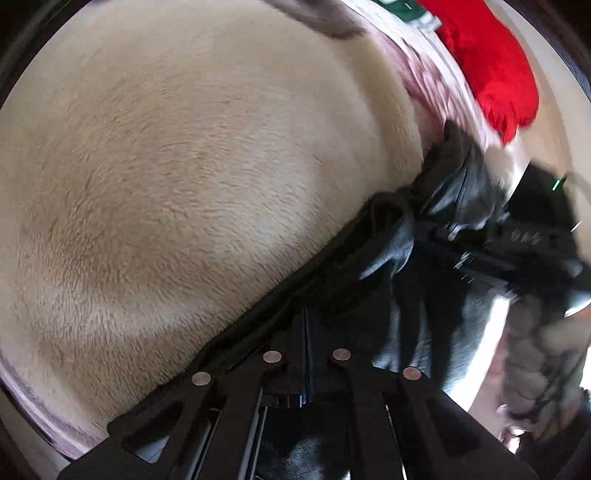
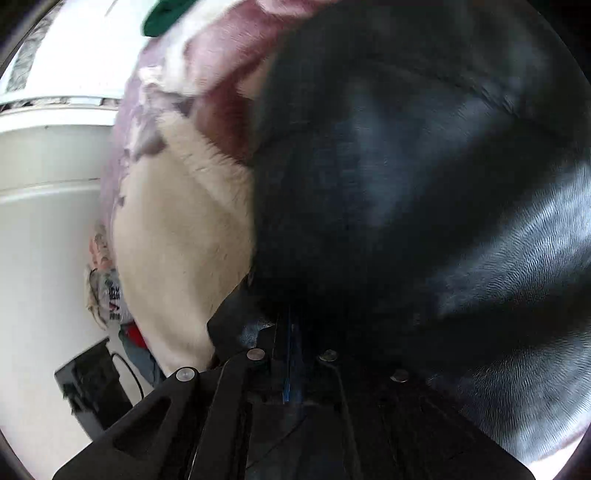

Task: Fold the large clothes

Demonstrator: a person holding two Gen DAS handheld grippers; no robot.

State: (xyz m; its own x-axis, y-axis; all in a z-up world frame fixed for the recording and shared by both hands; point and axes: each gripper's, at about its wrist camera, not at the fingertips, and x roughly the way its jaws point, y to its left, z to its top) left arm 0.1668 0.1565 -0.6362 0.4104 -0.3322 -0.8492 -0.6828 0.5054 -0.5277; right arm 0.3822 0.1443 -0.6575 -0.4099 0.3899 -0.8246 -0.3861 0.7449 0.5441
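A large garment with a cream fleece lining [image 1: 192,177] and a shiny black outer shell [image 1: 391,243] fills the left wrist view. My left gripper [image 1: 308,332] is shut on the garment's black edge, where fleece meets shell. In the right wrist view the black shell [image 2: 424,192] covers most of the frame, with cream fleece [image 2: 184,236] at the left. My right gripper [image 2: 291,332] is shut on the black edge, its fingertips buried in the fabric. The right gripper's body [image 1: 532,236] shows at the right of the left wrist view, also on the black edge.
A red cloth [image 1: 491,70] and a green item [image 1: 402,7] lie at the far right on a pinkish patterned cover [image 1: 424,81]. In the right wrist view a white wall or cabinet [image 2: 48,206] stands left, with a black device [image 2: 92,384] and cable low down.
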